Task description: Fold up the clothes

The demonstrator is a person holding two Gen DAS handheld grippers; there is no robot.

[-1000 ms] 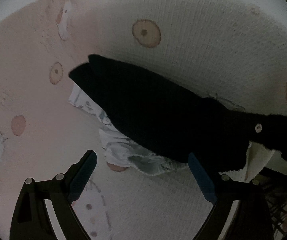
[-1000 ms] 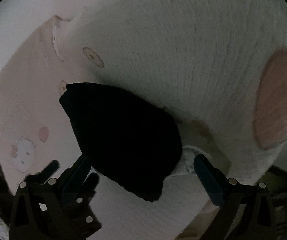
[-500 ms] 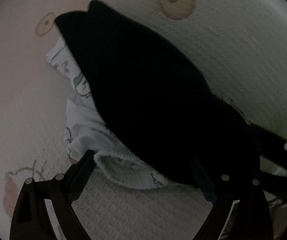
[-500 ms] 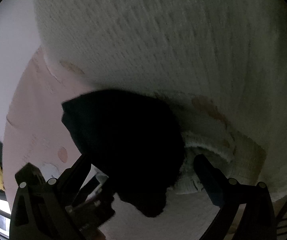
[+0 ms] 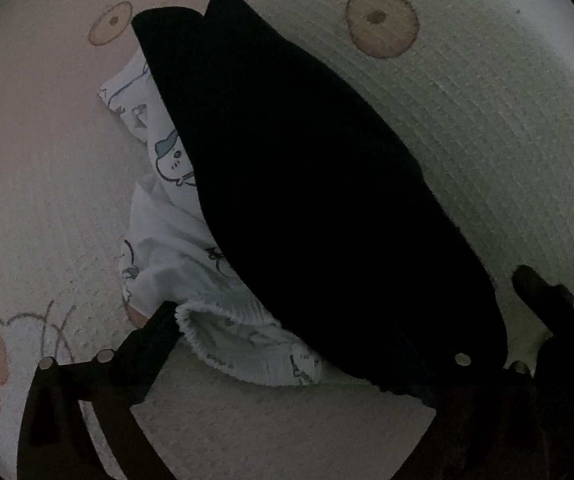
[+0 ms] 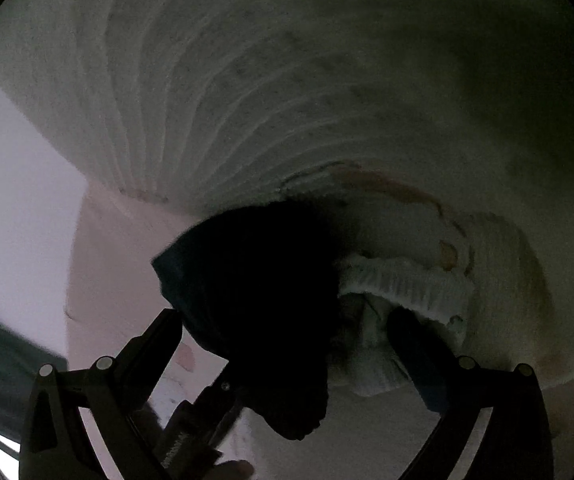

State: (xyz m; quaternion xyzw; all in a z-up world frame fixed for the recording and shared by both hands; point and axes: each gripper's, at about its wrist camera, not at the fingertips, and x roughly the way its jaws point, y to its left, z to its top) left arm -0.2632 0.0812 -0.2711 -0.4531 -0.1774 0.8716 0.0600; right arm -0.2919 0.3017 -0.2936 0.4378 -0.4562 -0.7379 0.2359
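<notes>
A folded black garment (image 5: 307,184) lies across a white garment with cartoon prints (image 5: 167,248) on a cream and pink bed cover (image 5: 47,200). My left gripper (image 5: 287,344) is open and low at the near end of the pile. Its left finger (image 5: 155,340) touches the white garment's ribbed hem, and its right finger is hidden behind the black cloth. In the right wrist view my right gripper (image 6: 283,320) is open too, with the black garment (image 6: 255,300) between its fingers and the white ribbed hem (image 6: 407,284) by its right finger (image 6: 415,348).
A raised fold of the knitted cream cover (image 6: 287,80) rises close behind the pile. The other gripper (image 6: 191,432) shows low in the right wrist view, and a dark part of one (image 5: 547,308) at the left wrist view's right edge.
Both grippers have come down and in toward the pile, which now fills much more of each view. Their fingers stay spread as before. The clothes have not moved.
</notes>
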